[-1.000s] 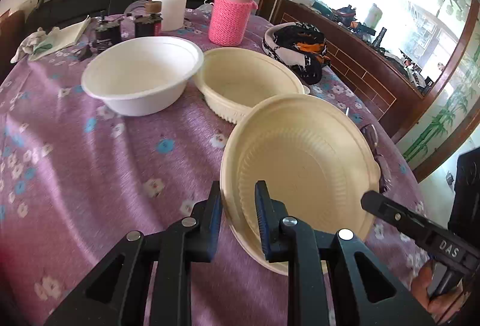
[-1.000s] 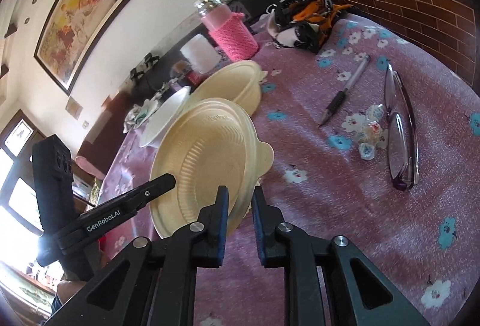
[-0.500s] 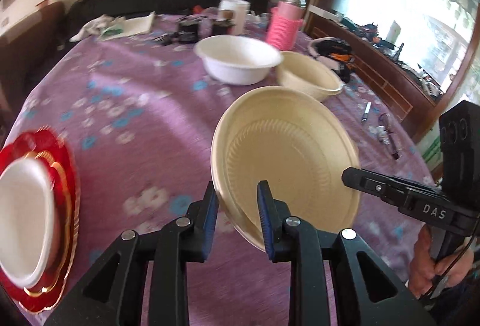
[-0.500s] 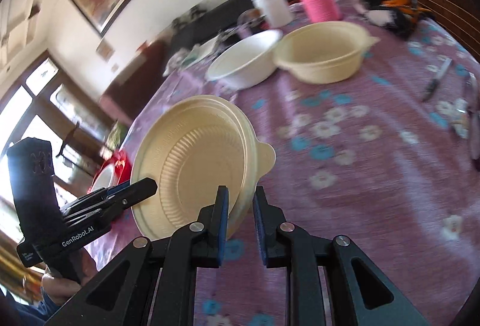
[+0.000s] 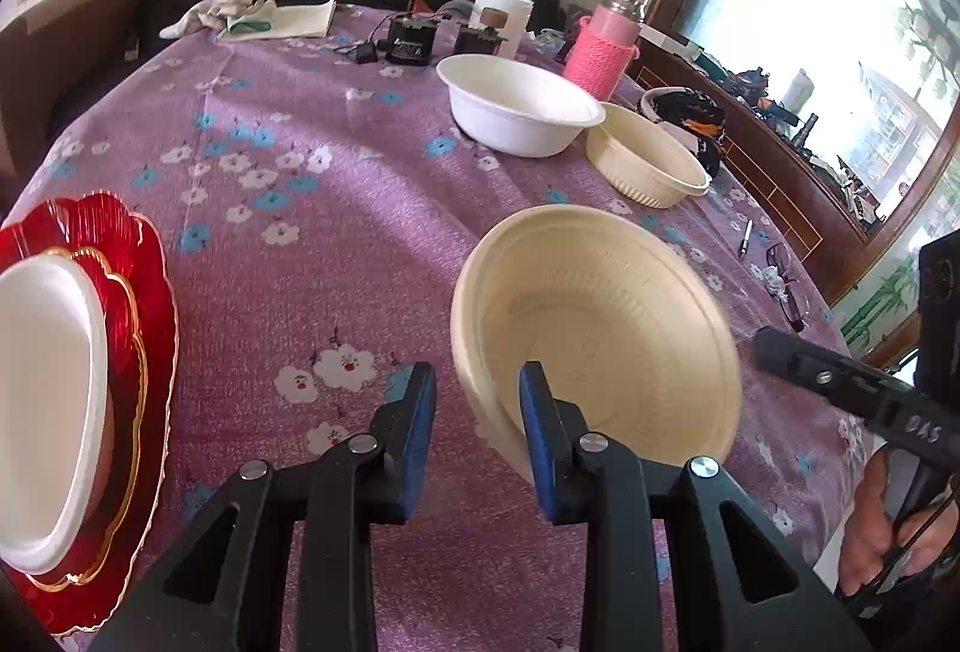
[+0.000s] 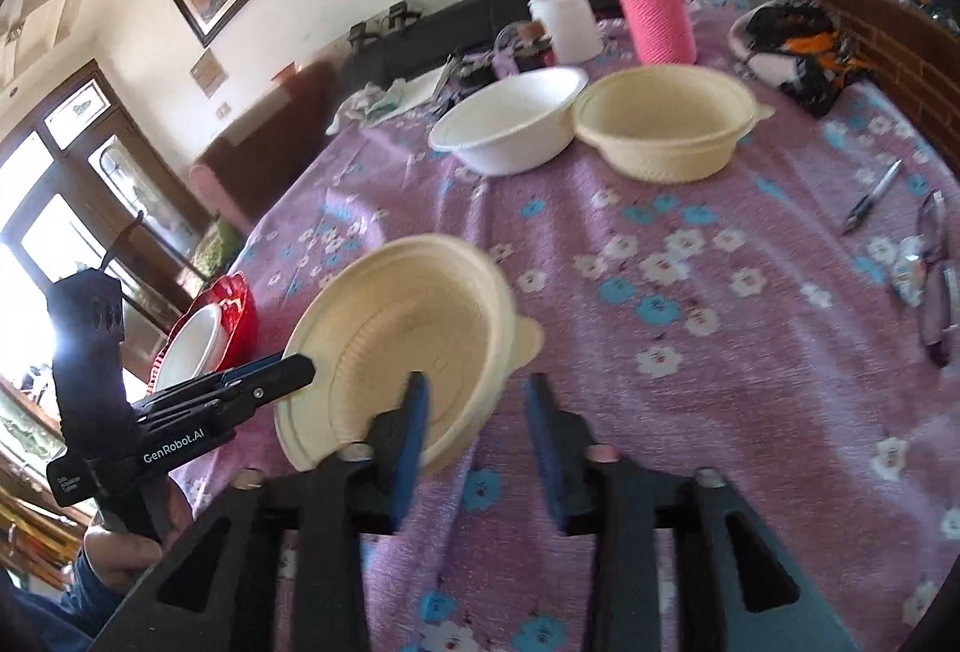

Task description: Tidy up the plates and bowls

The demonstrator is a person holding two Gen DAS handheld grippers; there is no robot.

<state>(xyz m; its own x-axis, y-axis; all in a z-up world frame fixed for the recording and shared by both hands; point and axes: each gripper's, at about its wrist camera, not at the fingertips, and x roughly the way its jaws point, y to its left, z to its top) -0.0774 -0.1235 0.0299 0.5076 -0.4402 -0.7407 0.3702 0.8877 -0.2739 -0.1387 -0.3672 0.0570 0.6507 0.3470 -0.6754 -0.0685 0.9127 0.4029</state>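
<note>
2 grippers, left (image 5: pixel 474 412), right (image 6: pixel 474 412): fingers opening, cream bowl (image 5: pixel 600 328) rim between, unpinched.

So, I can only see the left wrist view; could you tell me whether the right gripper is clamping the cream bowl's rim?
Observer: No. In the right wrist view the right gripper has its jaws opening. The cream bowl has its rim between them, with a clear gap to the outer finger.
Operator: Thank you. Is there any handle on that rim?
Observer: Yes, a small rounded tab sticks out of the rim, just above the outer finger.
Operator: And does the other cream bowl on the table have one?
Observer: Yes, the other cream bowl shows a similar tab at its right edge.
</note>
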